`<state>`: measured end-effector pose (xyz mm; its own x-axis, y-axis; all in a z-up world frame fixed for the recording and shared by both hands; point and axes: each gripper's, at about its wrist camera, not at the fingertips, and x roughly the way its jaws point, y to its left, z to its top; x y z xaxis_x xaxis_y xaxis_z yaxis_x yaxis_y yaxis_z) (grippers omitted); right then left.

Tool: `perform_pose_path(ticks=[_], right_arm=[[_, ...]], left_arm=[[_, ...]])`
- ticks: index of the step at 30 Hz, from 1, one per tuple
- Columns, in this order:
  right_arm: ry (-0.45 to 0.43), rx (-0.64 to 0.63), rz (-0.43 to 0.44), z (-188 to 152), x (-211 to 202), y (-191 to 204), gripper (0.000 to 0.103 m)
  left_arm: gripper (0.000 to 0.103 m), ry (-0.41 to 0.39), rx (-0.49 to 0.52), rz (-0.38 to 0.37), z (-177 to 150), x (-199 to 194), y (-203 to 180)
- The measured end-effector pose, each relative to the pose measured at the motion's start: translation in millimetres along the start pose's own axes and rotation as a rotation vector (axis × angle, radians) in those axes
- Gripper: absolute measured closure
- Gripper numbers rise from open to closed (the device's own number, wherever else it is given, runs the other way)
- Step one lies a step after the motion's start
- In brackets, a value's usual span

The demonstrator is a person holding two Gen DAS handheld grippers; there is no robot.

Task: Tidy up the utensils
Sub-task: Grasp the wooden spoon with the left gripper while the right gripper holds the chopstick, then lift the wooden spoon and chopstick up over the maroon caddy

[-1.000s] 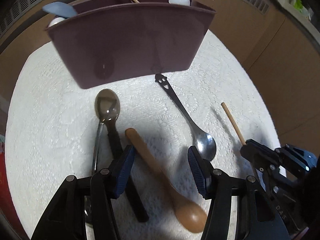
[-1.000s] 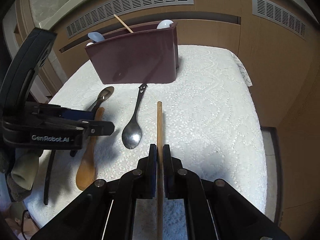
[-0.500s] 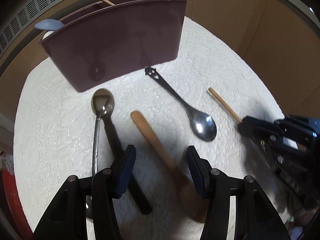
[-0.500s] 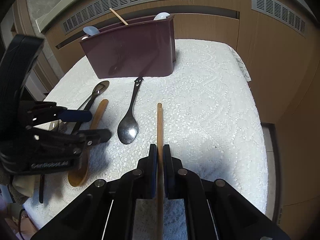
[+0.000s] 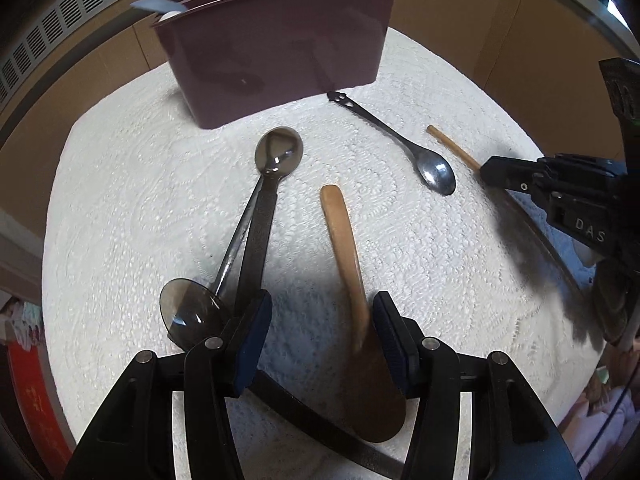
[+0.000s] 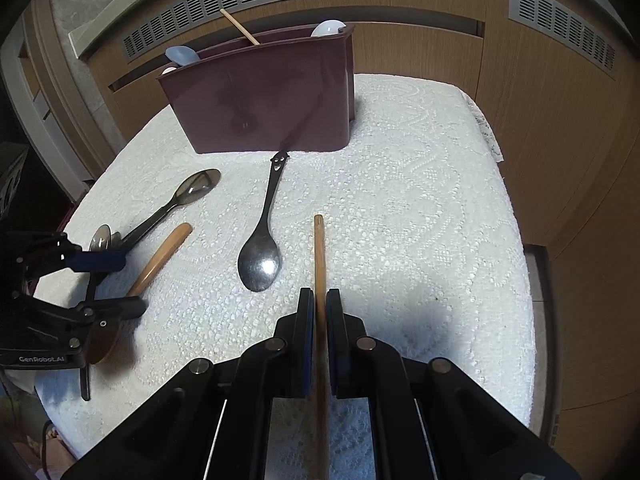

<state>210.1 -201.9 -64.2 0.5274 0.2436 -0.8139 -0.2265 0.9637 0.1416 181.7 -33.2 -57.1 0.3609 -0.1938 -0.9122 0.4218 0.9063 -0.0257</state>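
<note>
Since a second ago the left tongs (image 5: 320, 334) have slid toward the near left corner of the counter (image 6: 420, 200), so the wooden spoon (image 5: 340, 232) now sits by their right pad instead of midway between the pads, and a second steel spoon bowl shows at their left. Their jaws stand apart, about half open, with the wooden spoon's neck between the pads and close to the right one; I cannot tell whether it touches. Nothing is clamped.

The right tongs (image 6: 316, 316) are together, clamped on the chopstick (image 6: 319, 248), which runs straight out from the pads toward the far edge, its tip over the white lace cloth (image 6: 400, 140).

A maroon caddy (image 6: 260, 100) stands upright near the far edge, holding another chopstick (image 6: 240, 32), a pale blue spoon (image 6: 182, 55) and a white spoon (image 6: 328, 28). In front of it lies a dark spoon (image 6: 262, 240), its handle end just short of the caddy's base and its bowl toward the near edge. Left of that lie two crossed steel spoons (image 5: 256, 216), one bowl toward the caddy, one toward the near edge. The wooden spoon lies between these and the dark spoon, bowl nearest.
</note>
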Motion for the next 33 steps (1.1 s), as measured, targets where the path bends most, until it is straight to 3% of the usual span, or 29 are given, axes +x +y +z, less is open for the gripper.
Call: perform_pose_path(ticks=[5, 10, 17, 20, 22, 27, 33], right_arm=[[0.023, -0.024, -0.031, 13, 15, 3, 0.097], [0.036, -0.076, -0.045, 12, 16, 9, 0.097], [0.005, -0.002, 0.009, -5, -7, -8, 0.097], [-0.028, 0.035, 0.048, -11, -21, -15, 0.097], [-0.048, 0.054, 0.063, -12, -27, -16, 0.097], [-0.106, 0.083, 0.087, -13, -48, -10, 0.097], [-0.165, 0.042, 0.066, -11, -71, 11, 0.097]], left_arm=[[0.05, 0.011, -0.006, -0.025, 9, 0, 0], [0.053, 0.066, -0.006, -0.003, 36, 13, -9], [0.09, 0.056, 0.065, 0.051, 53, 21, -32], [0.091, 0.001, 0.032, 0.052, 44, 15, -35], [0.091, -0.046, -0.026, 0.011, 32, 2, -30], [0.091, -0.26, -0.177, -0.038, -3, -56, -14], [0.091, -0.381, -0.208, -0.073, -20, -98, -10]])
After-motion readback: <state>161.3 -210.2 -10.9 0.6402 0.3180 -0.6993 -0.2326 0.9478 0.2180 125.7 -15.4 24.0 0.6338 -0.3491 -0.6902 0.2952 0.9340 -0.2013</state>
